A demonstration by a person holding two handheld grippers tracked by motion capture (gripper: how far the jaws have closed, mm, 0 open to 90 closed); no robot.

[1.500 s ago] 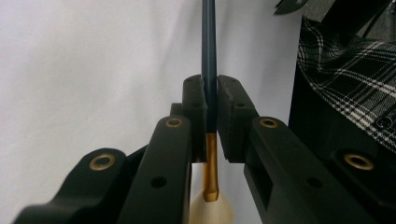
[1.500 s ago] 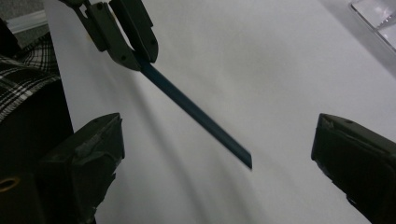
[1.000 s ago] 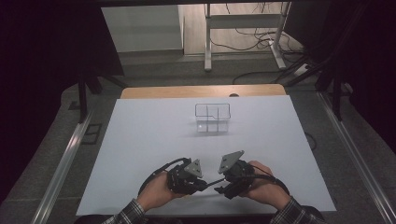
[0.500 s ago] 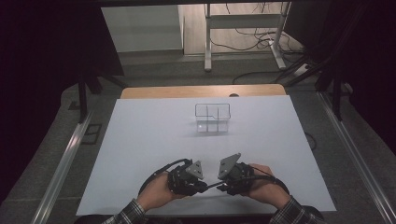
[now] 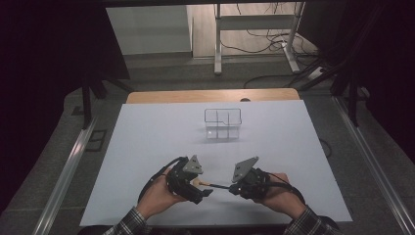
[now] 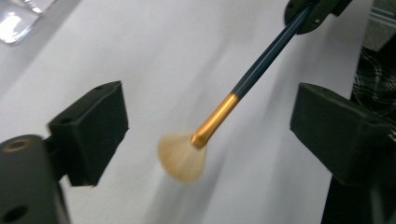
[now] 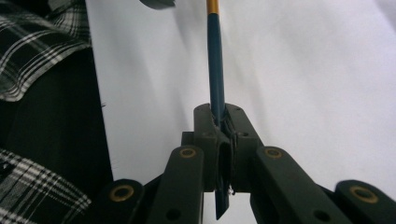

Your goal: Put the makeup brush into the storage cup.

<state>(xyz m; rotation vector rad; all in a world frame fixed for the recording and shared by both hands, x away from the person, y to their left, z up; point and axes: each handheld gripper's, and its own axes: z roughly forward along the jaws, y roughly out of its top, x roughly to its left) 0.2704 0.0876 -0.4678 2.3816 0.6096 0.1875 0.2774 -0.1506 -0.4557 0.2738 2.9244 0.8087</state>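
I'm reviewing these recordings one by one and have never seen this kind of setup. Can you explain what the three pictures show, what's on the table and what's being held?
There is no robot arm here: a person holds a hand-operated claw in each hand. The high view looks down on the white table from above the person's side; the left claw and the right claw face each other near the front edge. The other two pictures come from cameras that ride on each claw and look along its black jaws.

The right claw is shut on the dark blue handle of a fan brush with a gold collar and pale bristles. The left claw has just been opening; the brush head lies between its jaws, which stand apart from it. Farther back on the table stands a clear organizer box with compartments.
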